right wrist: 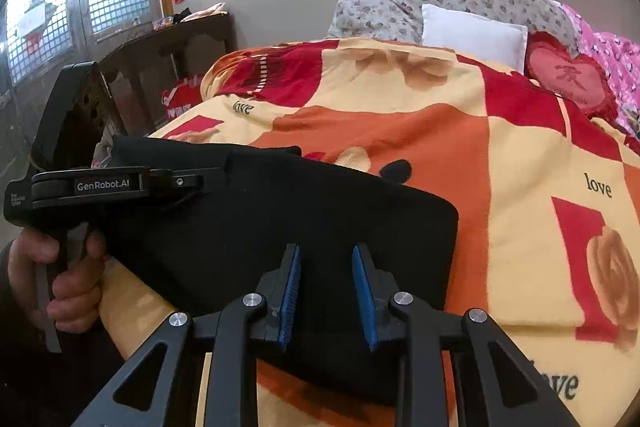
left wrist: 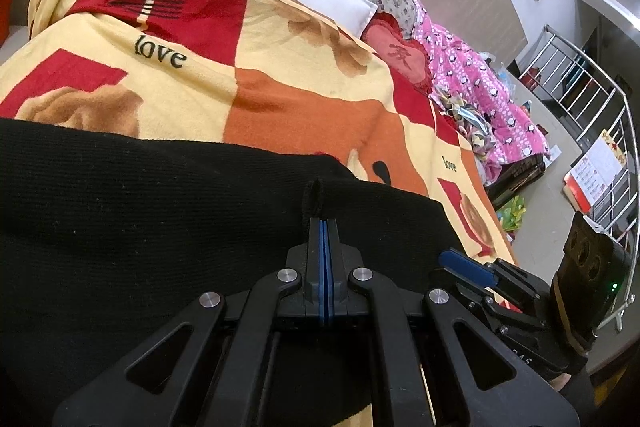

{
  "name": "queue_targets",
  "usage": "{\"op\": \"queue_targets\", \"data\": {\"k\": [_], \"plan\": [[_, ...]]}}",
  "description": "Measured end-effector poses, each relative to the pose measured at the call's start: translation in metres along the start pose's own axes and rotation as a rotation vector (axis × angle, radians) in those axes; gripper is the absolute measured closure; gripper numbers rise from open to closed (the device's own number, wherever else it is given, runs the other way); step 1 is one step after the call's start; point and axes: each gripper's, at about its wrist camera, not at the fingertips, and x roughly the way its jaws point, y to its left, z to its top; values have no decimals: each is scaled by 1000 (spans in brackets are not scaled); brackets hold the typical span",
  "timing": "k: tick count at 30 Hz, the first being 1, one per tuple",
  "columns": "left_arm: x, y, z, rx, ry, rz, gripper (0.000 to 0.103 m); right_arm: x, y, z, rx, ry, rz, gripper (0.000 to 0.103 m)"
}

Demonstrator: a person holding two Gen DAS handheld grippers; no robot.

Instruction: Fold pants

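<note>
Black pants point(right wrist: 304, 239) lie on the bed's patterned blanket point(right wrist: 500, 167), near its front edge, already gathered into a compact dark slab with a squared corner toward the right. Left hand-held gripper point(left wrist: 323, 227): blue pads pressed together, pinching a small upstanding loop or tuck of the black cloth at the tips. In the right wrist view the same tool reaches over the slab's left end, a hand point(right wrist: 60, 275) wrapped round its grip. Right hand-held gripper point(right wrist: 326, 291): pads spread, nothing between them, poised over the near part of the pants; whether the tips touch the fabric is hard to tell from this angle. Risks as judged from here: the left pinch holds very little material, so any tug could slip it free or lift only the top layer and pull the fold apart. If the right pads close where they stand, they may catch one layer alone, or snag the blanket beneath and drag it up with the pants. The slab sits close to the bed's edge; a sideways pull could slide it off. The two tools are near each other and could collide.
</note>
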Motion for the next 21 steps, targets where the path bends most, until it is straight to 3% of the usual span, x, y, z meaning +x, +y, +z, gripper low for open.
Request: {"op": "queue_targets", "data": {"k": [3,5,7,10,12,14,16,21], "plan": [[-3,-7,4,21,2,26,101,-2,0,2,-3,-2,0,77],[-19,-22,6,58,-46,75,100,-8,3,4,8,6,-24,77],[-41,-43,5,97,-95,47,100,-25,10,6,5,-37,-23,77],[-46,-64,-9,127,-56,-13,82,-33,18,3,0,-34,-74,76],[-30,-65,-22,143,-2,26,82,-20,17,-6,20,23,-80,76],[-10,-50,-31,112,38,96,85,-16,15,-14,23,2,-70,75],[-11,-40,-34,73,-4,55,87,-17,15,-20,5,-32,-62,74],[-8,-51,-38,119,-21,116,88,-18,13,-18,19,-25,-55,74]]}}
